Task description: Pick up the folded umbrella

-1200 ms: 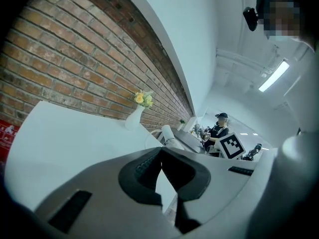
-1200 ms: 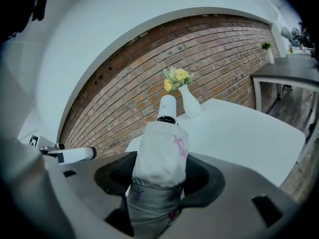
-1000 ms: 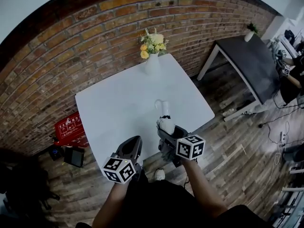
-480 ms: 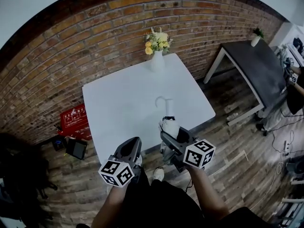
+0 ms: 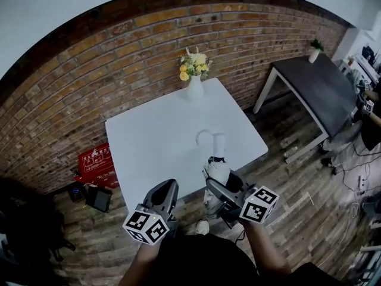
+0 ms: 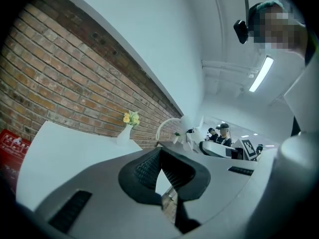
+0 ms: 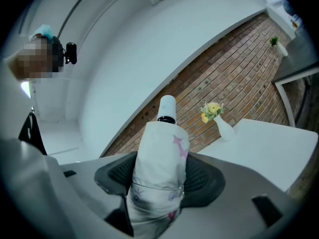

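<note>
The folded umbrella (image 5: pixel 217 169) is white with small pink and purple prints and a curved handle (image 5: pixel 205 136). My right gripper (image 5: pixel 219 186) is shut on its cloth body, and the handle end points away over the front edge of the white table (image 5: pixel 155 136). In the right gripper view the umbrella (image 7: pixel 160 153) fills the gap between both black pads of the right gripper (image 7: pixel 160 177), its handle stem rising ahead. My left gripper (image 5: pixel 165 193) hovers to the left of it, off the table's front edge. The pad tips of the left gripper (image 6: pixel 160 152) meet, with nothing between them.
A white vase of yellow flowers (image 5: pixel 194 79) stands at the table's far edge by the brick wall. A dark table (image 5: pixel 321 79) stands to the right, with people beyond it. A red box (image 5: pixel 95 158) and a black item (image 5: pixel 98 198) lie on the wooden floor at left.
Both grippers have risen. The right one has carried the umbrella up off the table, its handle end now held higher and level. The left gripper stays empty beside it.
</note>
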Available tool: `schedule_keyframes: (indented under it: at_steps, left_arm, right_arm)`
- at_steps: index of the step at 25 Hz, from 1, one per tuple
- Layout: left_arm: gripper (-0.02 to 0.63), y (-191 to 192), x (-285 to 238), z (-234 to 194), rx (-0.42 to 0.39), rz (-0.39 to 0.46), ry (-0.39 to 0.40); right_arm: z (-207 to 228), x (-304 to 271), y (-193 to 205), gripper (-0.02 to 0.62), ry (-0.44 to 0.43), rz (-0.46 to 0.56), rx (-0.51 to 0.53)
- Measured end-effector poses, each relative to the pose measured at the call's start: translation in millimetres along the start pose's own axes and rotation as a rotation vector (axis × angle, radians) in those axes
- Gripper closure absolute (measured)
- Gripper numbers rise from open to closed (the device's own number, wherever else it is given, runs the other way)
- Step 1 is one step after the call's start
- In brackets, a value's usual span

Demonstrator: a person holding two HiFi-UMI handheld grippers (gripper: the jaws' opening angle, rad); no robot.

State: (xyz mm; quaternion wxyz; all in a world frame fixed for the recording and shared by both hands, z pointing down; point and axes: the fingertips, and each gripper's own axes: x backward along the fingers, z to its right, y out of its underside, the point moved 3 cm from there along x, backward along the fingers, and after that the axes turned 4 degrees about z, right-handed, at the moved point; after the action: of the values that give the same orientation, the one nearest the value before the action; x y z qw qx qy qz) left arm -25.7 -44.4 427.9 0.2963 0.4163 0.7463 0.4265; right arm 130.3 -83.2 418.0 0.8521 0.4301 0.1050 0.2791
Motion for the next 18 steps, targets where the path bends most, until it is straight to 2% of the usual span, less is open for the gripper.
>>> schedule_keyframes:
  at_steps: [9, 18]
  left_arm:
    - [0.592, -32.6, 4.2, -19.6, -0.013, 0.016, 0.066]
    - [0.592, -49.0, 0.6, -40.3, -0.016, 0.005, 0.118]
  right_arm:
    - [-26.5, -10.2, -15.1, 0.316, -0.025, 0.109, -0.029]
    - [-25.2, -17.7, -17.1, 0.316, 0.016, 0.193, -0.081]
